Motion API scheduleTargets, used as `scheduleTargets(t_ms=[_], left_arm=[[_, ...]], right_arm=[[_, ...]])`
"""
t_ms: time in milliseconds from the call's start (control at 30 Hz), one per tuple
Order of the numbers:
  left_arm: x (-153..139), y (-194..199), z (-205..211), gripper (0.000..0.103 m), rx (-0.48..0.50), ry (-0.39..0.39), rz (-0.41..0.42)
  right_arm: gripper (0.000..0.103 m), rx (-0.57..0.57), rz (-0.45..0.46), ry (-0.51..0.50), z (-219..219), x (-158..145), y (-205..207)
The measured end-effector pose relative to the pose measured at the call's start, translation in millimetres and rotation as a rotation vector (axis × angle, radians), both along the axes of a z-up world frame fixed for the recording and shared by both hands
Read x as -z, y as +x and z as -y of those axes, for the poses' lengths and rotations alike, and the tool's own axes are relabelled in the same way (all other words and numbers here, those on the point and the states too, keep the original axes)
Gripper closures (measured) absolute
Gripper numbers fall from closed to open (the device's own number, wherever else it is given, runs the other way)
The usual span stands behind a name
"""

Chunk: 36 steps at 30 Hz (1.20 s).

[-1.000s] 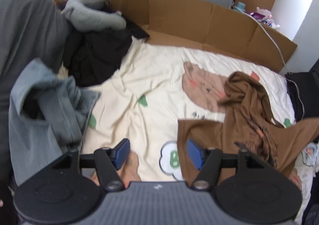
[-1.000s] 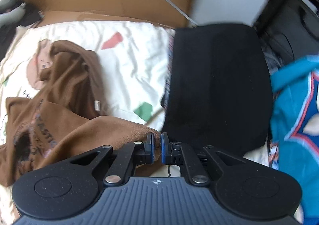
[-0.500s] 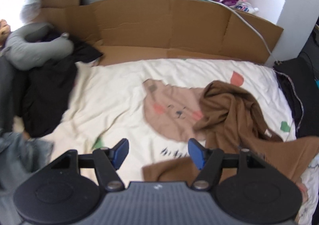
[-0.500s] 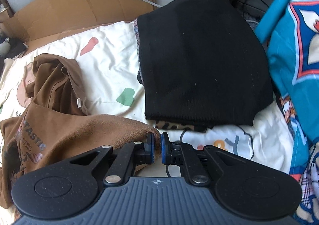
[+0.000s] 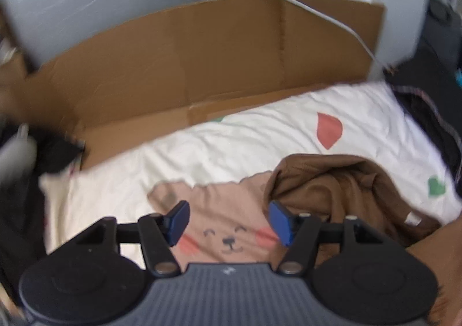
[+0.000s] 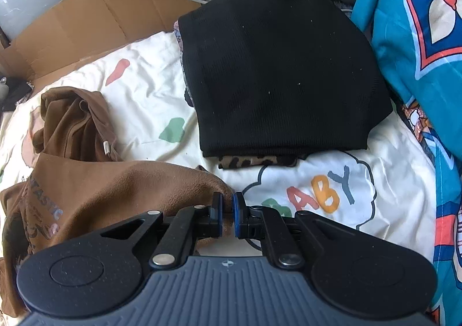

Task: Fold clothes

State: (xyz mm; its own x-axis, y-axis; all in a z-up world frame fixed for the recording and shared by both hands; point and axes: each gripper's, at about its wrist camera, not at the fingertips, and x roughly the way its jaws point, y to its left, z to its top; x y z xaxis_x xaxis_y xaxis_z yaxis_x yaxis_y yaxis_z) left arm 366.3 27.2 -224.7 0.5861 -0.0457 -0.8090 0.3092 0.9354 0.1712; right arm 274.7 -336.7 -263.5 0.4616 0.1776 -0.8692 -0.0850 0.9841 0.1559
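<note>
Just brown garment's (image 6: pixel 121 190) edge between right gripper's (image 6: pixel 227 212) fingers.

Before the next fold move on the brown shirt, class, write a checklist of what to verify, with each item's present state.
1. Right claw shut on the brown shirt edge: ok, cloth sits between its closed pads.
2. Left claw open and empty, having just narrowed slightly: ok, only the printed bedsheet shows between the pads.
3. Left claw touching the shirt: not ok, the bunched shirt lies just right of it.
4. Shirt spread flat: not ok, it is crumpled.
5. Folded black garment apart from the shirt: ok.
6. Which shirt edge the right claw holds: cannot tell.
</note>
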Motion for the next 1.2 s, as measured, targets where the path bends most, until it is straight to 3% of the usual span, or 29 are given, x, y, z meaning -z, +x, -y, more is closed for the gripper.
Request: scheduleTargets(t_ms=[233, 567, 733, 833, 967, 1200], left_arm=[[11, 7, 38, 0.039, 0.279, 0.211, 0.071], [37, 4, 76, 0.041, 0.601, 0.474, 0.098], [56, -5, 90, 0.051, 0.81, 0.629, 0.108], [62, -4, 95, 0.057, 0.873, 0.674, 0.115], [68, -3, 99, 0.072, 0.954, 0.742, 0.115], [83, -8, 102, 0.074, 1.123, 0.873, 0.087]], right_arm=[[0.097, 0.011, -0.005, 0.026, 1, 7, -1], [0.097, 0.005, -0.022, 0.026, 4, 16, -6], [0.097, -0.012, -0.032, 0.024, 10, 20, -14], [0.097, -0.014, -0.038, 0.029, 13, 23, -15], [0.097, -0.02, -0.042, 0.032, 14, 27, -17], [0.097, -0.027, -0.047, 0.042, 18, 33, -19]])
